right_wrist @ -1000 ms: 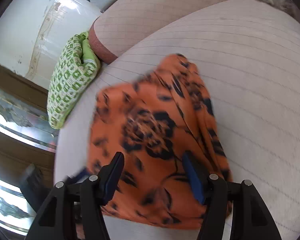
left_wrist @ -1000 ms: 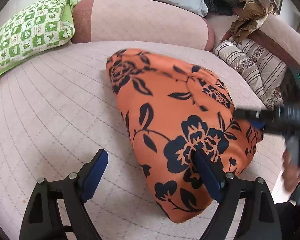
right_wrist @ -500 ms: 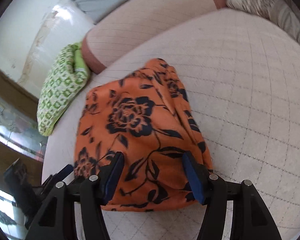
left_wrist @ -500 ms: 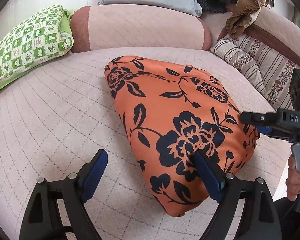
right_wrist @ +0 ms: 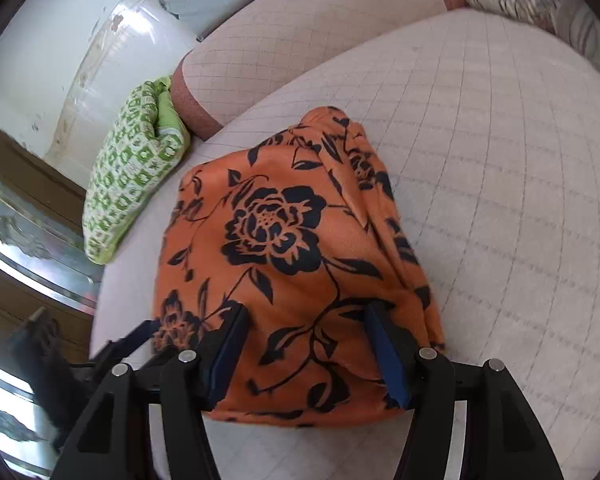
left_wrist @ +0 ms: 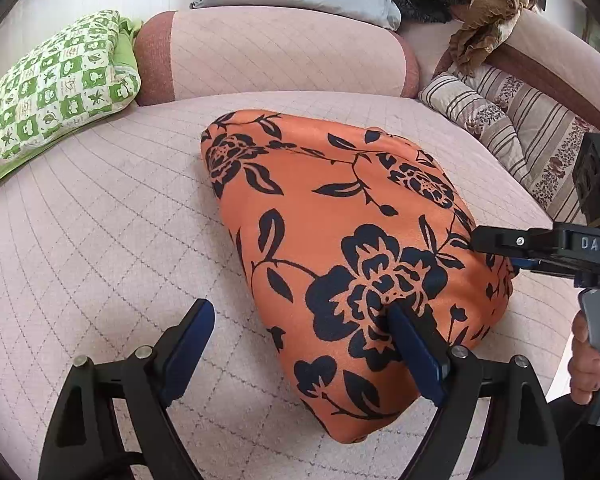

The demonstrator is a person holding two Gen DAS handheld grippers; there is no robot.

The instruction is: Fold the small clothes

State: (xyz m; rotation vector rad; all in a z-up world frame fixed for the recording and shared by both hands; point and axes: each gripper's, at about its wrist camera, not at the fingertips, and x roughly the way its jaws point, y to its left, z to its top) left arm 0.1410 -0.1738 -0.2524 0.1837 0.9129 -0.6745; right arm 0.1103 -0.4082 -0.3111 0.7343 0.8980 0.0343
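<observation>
Lower now, seemingly satiny folded cloth (left_wrist: 340, 232)

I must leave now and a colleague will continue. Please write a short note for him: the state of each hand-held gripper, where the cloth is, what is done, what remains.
Left hand-held gripper: open, holds nothing, its right finger over the near end of the garment.
Right hand-held gripper: open, holds nothing, over the garment's near edge.
Orange floral garment: lies on the quilted sofa seat, already folded into a compact, layered shape, free of both grippers.
Done: at least one fold, judging by the layers.
Left: probably one more fold or smoothing; I cannot tell if this is the final size.
</observation>
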